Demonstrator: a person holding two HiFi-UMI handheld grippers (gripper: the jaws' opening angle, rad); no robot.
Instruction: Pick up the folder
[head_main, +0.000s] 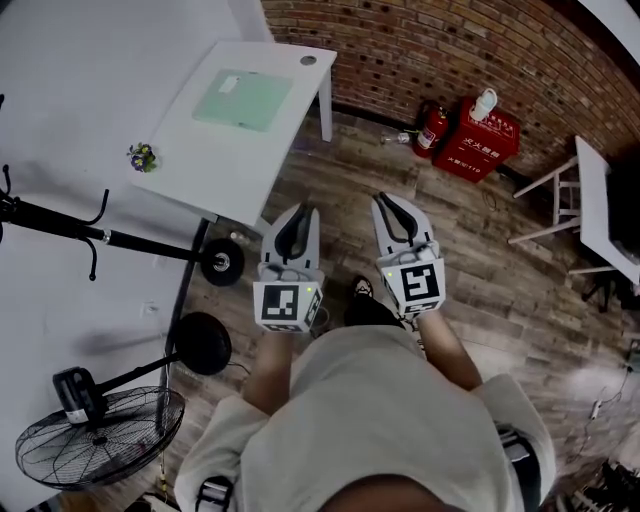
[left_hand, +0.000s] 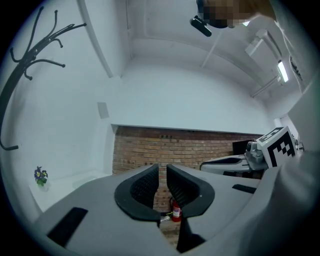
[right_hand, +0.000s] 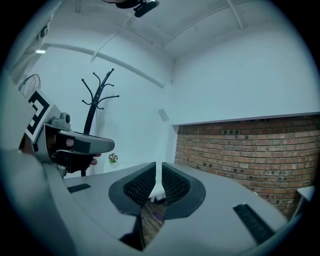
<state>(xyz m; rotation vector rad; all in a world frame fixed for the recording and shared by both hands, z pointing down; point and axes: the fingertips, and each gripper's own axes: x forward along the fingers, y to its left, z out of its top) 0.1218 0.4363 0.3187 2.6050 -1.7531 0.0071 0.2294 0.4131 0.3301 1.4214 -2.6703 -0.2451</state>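
Between folder (head_main: 245, 98) and fan (head_main: 95, 440): coat rack (head_main: 110, 238).

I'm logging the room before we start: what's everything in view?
Tables: two, white, one upper left, one right edge.
Folder: one, pale green, flat on the upper-left table.
Flowers: one bunch, purple, that table's left edge.
Coat rack: one, black, left.
Fan: one, black, lower left.
Fire extinguisher: one, red, by the brick wall.
Box: one, red, beside the extinguisher, white bottle on top.
Left gripper: grey, shut, empty.
Right gripper: grey, shut, empty.
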